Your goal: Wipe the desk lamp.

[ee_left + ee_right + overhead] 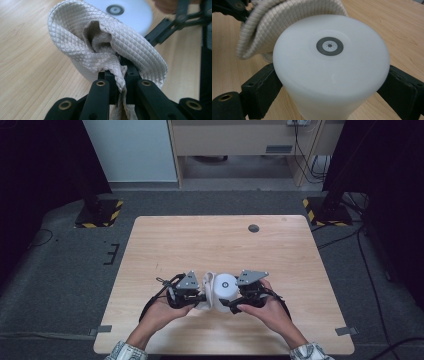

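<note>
One white cup [331,67] sits squeezed in the right gripper [234,306] at 6 o'clock, while the left gripper [119,75] pinches one cloth [100,42] tight.

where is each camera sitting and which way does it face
High view: above the person's side, looking forward and down on the table; both hands and forearms show.
Left gripper view: rides the left gripper, looking along its jaws pinching the cloth.
Right gripper view: rides the right gripper, jaws clasping the white cylinder.
All share cloth and cylinder.

High view looks down on the table [165,240]; both gripper views sit close, sharing the cloth [75,32].
</note>
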Motion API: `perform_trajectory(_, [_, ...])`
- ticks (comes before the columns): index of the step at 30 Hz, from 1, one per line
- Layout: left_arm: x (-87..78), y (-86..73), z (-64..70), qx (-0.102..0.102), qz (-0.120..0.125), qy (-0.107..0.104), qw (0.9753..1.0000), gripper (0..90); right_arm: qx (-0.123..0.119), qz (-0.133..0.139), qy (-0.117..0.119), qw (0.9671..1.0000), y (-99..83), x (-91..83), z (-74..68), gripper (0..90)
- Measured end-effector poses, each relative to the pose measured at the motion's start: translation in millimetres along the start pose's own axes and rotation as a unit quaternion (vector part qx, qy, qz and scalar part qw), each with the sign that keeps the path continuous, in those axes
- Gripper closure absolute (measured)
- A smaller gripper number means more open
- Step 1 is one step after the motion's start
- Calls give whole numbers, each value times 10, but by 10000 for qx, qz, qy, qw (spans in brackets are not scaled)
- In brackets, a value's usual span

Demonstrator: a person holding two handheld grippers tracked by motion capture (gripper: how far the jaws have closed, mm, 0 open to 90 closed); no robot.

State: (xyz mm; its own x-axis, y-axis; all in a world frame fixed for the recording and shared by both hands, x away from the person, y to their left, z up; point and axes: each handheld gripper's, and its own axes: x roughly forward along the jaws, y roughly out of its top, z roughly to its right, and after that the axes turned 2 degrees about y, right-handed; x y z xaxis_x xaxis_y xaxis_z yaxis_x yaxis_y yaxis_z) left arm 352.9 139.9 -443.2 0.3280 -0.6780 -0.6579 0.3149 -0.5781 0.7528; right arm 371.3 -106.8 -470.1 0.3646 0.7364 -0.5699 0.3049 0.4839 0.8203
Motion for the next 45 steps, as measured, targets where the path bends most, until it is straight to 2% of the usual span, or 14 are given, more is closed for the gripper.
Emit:
perform_trajectory(11, [9,-3,141,81,91,-193,9997,847,10,2,20,10000,-5,6,5,93])
perform_trajectory(16, [74,17,233,131,150,-351,9992,847,-1,7,17,10000,-5,7,6,93])
perform_trajectory(19, [101,7,239,133,139,-350,9992,847,-20,-16,8,10000,-6,8,6,94])
perform_trajectory(22, [130,-40,203,17,171,-453,9988,848,-37,-59,-7,10000,-15,9,10,94])
perform_trajectory(27, [169,-79,200,39,55,-444,9990,847,-28,-87,4,10000,-17,-6,9,96])
perform_trajectory(30, [175,-80,201,51,66,-457,9989,847,-20,-29,33,10000,-31,-87,13,116])
perform_trajectory(32, [186,-96,203,34,70,-468,9989,847,101,97,63,9999,-41,-204,41,88])
perform_trajectory(36, [201,-106,211,55,36,-476,9988,846,160,247,103,9995,-32,-279,60,103])
perform_trajectory(40, [196,-108,229,108,12,-481,9988,844,227,425,180,9987,41,-337,36,159])
perform_trajectory(43, [199,-114,230,111,9,-473,9988,844,245,467,108,9985,79,-338,15,188])
perform_trajectory(45, [207,-117,233,124,-10,-469,9988,844,248,535,-6,9983,129,-330,27,253])
